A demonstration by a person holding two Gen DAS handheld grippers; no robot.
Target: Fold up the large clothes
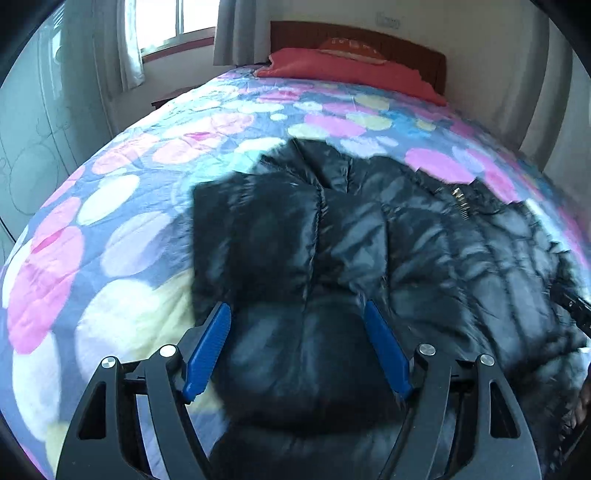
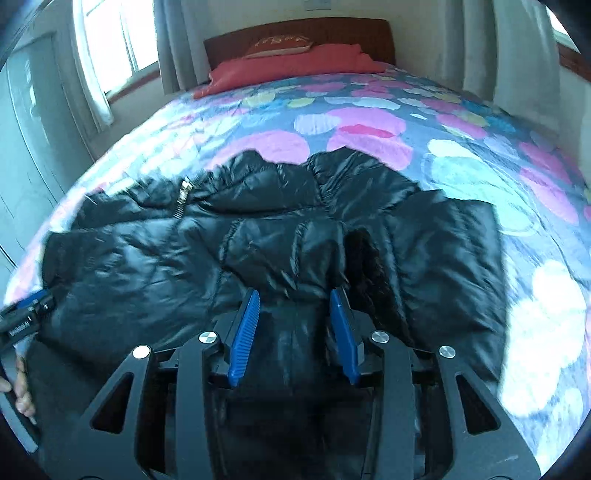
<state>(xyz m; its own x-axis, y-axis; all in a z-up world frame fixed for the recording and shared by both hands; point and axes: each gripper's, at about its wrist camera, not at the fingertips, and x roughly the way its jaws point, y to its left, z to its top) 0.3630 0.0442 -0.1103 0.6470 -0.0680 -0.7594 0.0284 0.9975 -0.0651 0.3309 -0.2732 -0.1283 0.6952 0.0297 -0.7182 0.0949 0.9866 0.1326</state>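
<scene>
Black puffer jacket [image 1: 369, 240] flat on bed [image 1: 129, 206], sleeves seemingly folded in; body fold left. Left gripper [image 1: 297, 325], right gripper [image 2: 297, 314]: jaws open, gripping nothing.

Bed with circle-print quilt [image 1: 147, 177] ahead of tongs, red pillow [image 2: 295, 66] against wooden headboard [image 2: 351, 31] at far end, daylit curtained window [image 1: 173, 22] far left, pale walls.

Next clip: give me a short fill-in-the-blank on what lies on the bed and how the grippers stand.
1. The black puffer jacket lies on a quilt patterned with coloured ____.
2. The pillow by the headboard is ____.
3. The pads of the left gripper are coloured ____.
4. The right gripper has its jaws ____.

Missing words: circles; red; blue; open
</scene>
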